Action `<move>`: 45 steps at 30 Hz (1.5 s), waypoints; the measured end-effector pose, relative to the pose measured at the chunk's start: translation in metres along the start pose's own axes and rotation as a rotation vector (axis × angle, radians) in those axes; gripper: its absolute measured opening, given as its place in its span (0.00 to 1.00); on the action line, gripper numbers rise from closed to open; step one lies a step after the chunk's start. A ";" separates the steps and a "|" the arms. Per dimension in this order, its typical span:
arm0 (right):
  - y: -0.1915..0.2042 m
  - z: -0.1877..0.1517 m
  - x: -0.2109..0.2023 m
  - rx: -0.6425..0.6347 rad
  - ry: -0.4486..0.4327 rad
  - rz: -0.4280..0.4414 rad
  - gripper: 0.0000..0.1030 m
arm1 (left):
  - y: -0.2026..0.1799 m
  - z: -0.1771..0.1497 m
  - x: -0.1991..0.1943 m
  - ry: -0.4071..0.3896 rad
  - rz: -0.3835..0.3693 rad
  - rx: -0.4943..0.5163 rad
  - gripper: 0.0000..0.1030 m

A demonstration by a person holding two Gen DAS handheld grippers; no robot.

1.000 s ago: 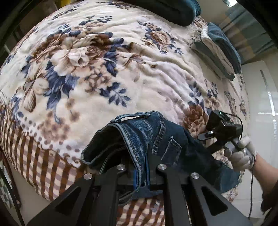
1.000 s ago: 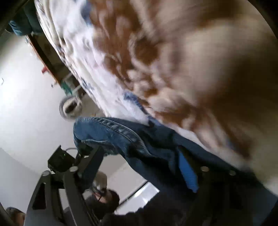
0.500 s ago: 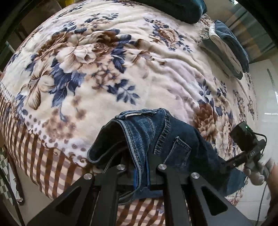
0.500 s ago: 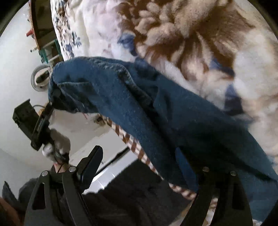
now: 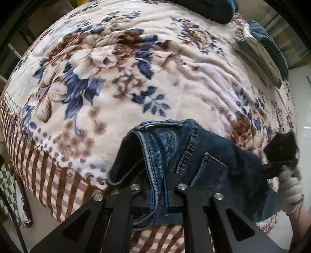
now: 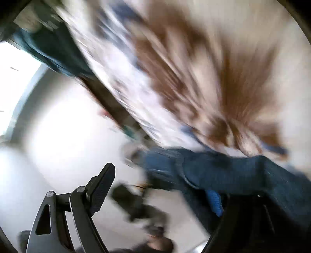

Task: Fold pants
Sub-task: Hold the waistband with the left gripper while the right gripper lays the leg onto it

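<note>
Blue denim pants hang at the near edge of a bed with a floral blanket. My left gripper is shut on the waistband and holds it up above the blanket's striped border. The right gripper shows at the far right in a white-gloved hand, by the other side of the pants. The right wrist view is badly motion-blurred: its fingers stand wide apart, and denim lies over the right finger.
A dark teal pillow lies at the head of the bed. A folded stack of teal and white cloth sits at the far right. White floor lies beyond the bed's right edge.
The right gripper has swung sharply, its view going from sharp to blurred; the left gripper keeps its hold on the waistband, shifted slightly over the bed edge.
</note>
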State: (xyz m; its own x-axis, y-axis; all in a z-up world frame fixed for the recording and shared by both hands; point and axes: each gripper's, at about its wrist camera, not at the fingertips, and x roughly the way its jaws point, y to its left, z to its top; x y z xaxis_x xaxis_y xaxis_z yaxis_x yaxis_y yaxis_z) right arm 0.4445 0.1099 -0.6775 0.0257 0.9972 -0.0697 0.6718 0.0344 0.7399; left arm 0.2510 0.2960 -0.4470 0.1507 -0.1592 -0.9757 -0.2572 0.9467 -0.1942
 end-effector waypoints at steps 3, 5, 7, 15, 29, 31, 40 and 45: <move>0.018 -0.005 -0.018 -0.048 -0.055 -0.010 0.84 | 0.002 0.000 0.005 0.003 0.005 0.000 0.06; 0.023 -0.010 -0.018 -0.063 -0.077 -0.023 0.84 | 0.005 0.002 0.009 0.006 0.008 -0.003 0.06; 0.024 -0.013 -0.025 -0.045 -0.104 0.023 0.84 | 0.008 0.004 0.012 0.010 0.013 -0.005 0.07; 0.032 0.009 0.010 -0.061 0.108 -0.517 0.77 | 0.002 0.009 0.019 0.013 0.026 0.036 0.07; 0.090 0.010 -0.016 -0.213 -0.090 -0.488 0.33 | 0.012 0.015 0.035 0.027 0.027 -0.003 0.09; 0.100 -0.003 -0.007 -0.292 -0.063 -0.652 0.41 | 0.012 0.017 0.037 0.029 0.025 -0.015 0.09; 0.081 -0.054 0.073 -0.659 0.095 -1.300 0.04 | 0.003 0.016 0.039 -0.005 0.105 -0.032 0.20; 0.093 -0.051 0.040 -0.558 -0.161 -1.200 0.05 | 0.005 0.015 0.046 -0.020 0.112 -0.029 0.21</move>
State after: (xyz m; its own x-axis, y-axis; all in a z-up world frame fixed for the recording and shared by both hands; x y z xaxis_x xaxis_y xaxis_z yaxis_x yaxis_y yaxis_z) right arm 0.4705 0.1567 -0.5774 -0.2524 0.3131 -0.9156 -0.0505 0.9407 0.3356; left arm 0.2711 0.2973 -0.4911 0.1382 -0.0475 -0.9893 -0.3010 0.9496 -0.0877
